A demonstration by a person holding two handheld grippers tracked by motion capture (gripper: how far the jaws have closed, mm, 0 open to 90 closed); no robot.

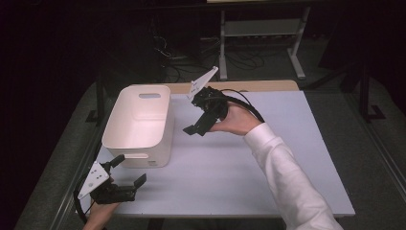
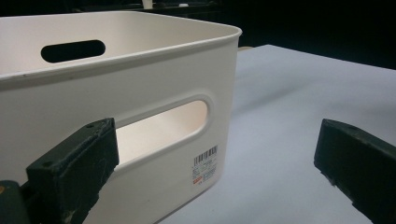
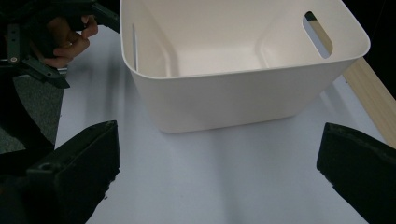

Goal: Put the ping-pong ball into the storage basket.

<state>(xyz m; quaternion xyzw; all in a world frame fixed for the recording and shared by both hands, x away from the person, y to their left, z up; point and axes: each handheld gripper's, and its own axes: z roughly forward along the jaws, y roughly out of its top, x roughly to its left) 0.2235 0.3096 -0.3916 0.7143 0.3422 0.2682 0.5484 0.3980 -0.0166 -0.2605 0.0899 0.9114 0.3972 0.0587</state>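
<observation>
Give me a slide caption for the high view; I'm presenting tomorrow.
Open left tongs and right tongs flank an empty white bin on a white table.

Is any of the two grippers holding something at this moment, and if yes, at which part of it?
Nothing is held. The left gripper and the right gripper both have open, empty jaws, apart from the white bin.
</observation>
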